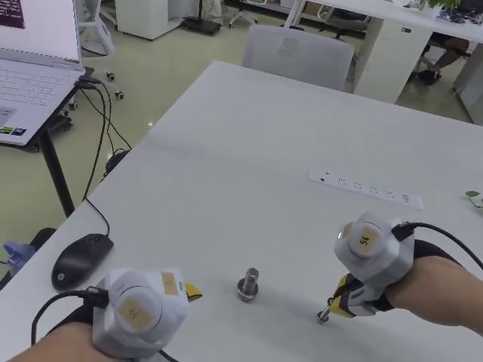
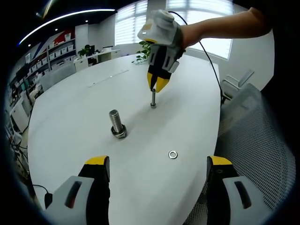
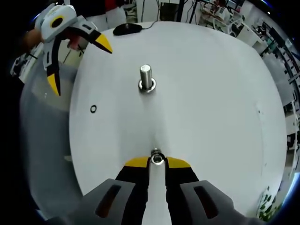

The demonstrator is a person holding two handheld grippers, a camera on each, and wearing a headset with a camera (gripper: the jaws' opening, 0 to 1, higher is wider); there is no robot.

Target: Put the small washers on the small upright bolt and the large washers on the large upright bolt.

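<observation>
Holding the right tongs [image 3: 157, 161] tip-down over the white worktop [image 1: 249, 166], you had them clenched on the top of the small upright bolt [image 2: 153, 99]. Its round metal end sat right between the two yellow tips in the right gripper view. Whether a washer was pinched there as well, I cannot tell.

Your left tongs [image 2: 158, 161] were released, with the jaws spread wide and nothing between them. One loose washer [image 2: 173, 154] lay flat on the worktop just ahead of the left tongs, inside the span of their jaws and nearer the right-hand one in the left gripper view. I could not judge whether it was a small or a large one.

The large upright bolt [image 1: 248, 283] stood between your two tongs, apart from both. Seen from the left tongs, it was farther ahead than the washer and toward the left-hand jaw, with the small upright bolt beyond it. Seen from the right tongs, it stood straight ahead, well past the small upright bolt, and the washer lay off to its left, near the left tongs.

In the head view, a black computer mouse [image 1: 81, 259] sat just beyond the left tongs at the worktop's edge. A white power strip [image 1: 365, 188] lay well beyond the right tongs. An open laptop [image 1: 34, 68] and a grey office chair [image 1: 298, 53] stood off the worktop, far from both tongs.
</observation>
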